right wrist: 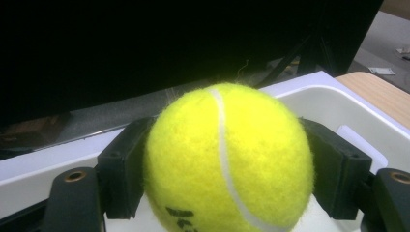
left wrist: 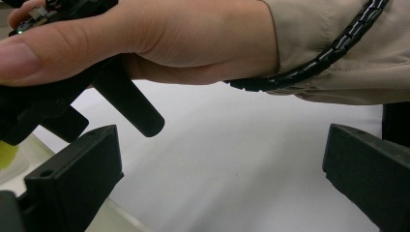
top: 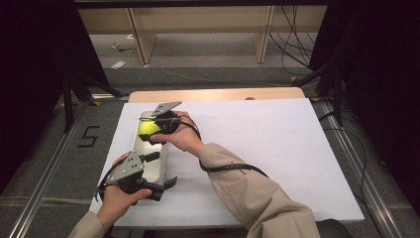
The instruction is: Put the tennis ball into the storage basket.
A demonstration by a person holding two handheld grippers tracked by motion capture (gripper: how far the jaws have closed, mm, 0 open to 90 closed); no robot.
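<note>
The two black pads of the right gripper (right wrist: pixel 227 169) press on either side of a yellow tennis ball (right wrist: pixel 227 159), one at its 9 o'clock and one at its 3 o'clock in the right gripper view, with no gap showing between pad and felt; the jaws are closed on the ball and carry it. The ball's white seam runs from 12 o'clock down toward 5 o'clock, and dark lettering sits near 7 o'clock. Below and behind the ball lies the white tray (right wrist: pixel 333 104), its far rim curving past at 2 o'clock.

In the high view the right gripper (top: pixel 151 131) holds the tennis ball (top: pixel 147 128) over the far end of the long white tray (top: pixel 159 168), which lies toward 9 o'clock on the white sheet (top: pixel 277 148) covering the table. The right hand (top: pixel 181 136) comes in from 5 o'clock, in a beige sleeve.

The left gripper (top: pixel 166 171) sits at the tray's near end, toward 7 o'clock of the sheet. Its jaws stand wide apart in the left gripper view, with bare white sheet between them and nothing gripped; the left gripper (left wrist: pixel 222 183) looks under the right hand (left wrist: pixel 183 38) and its black cable (left wrist: pixel 319 55)
</note>
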